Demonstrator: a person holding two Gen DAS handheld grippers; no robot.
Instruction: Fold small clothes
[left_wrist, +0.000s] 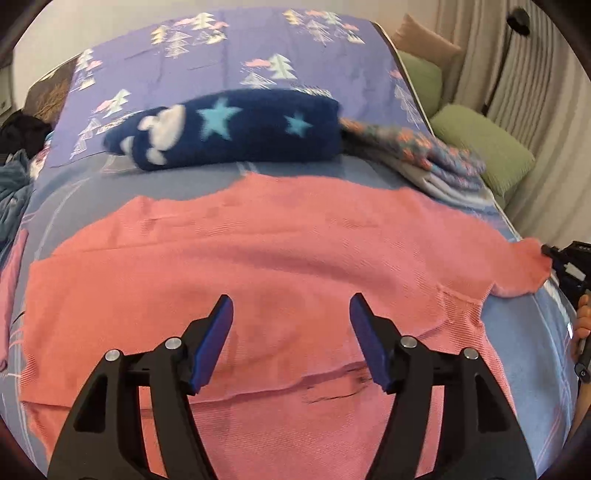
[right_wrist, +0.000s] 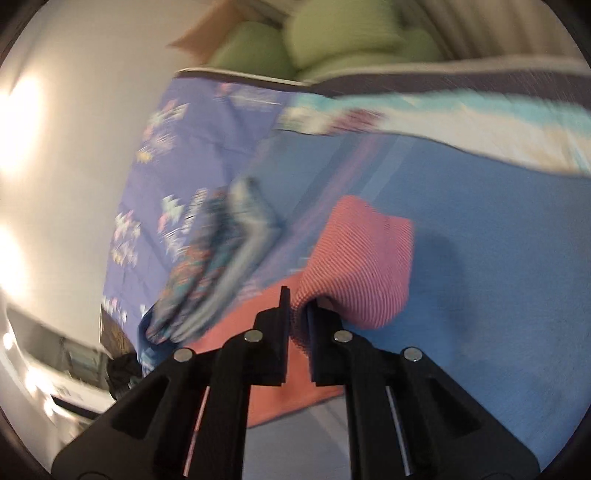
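Note:
A pink knit garment (left_wrist: 258, 258) lies spread flat over the blue bedsheet (left_wrist: 517, 350). Above its near half hovers my left gripper (left_wrist: 291, 306), open, with nothing between its blue pads. At the right edge of the left wrist view my right gripper (left_wrist: 546, 254) pinches the tip of the garment's sleeve. In the right wrist view that gripper (right_wrist: 298, 299) is shut on the pink sleeve (right_wrist: 365, 258), which bunches up beyond the black fingers. This view is blurred.
A folded navy blanket with stars (left_wrist: 236, 129) lies behind the garment on a purple tree-print cover (left_wrist: 236, 55). A patterned folded cloth (left_wrist: 432, 155) sits at the right. Green cushions (left_wrist: 484, 144) lie beyond the bed's right edge. A person's hand (left_wrist: 581, 317) shows at the right.

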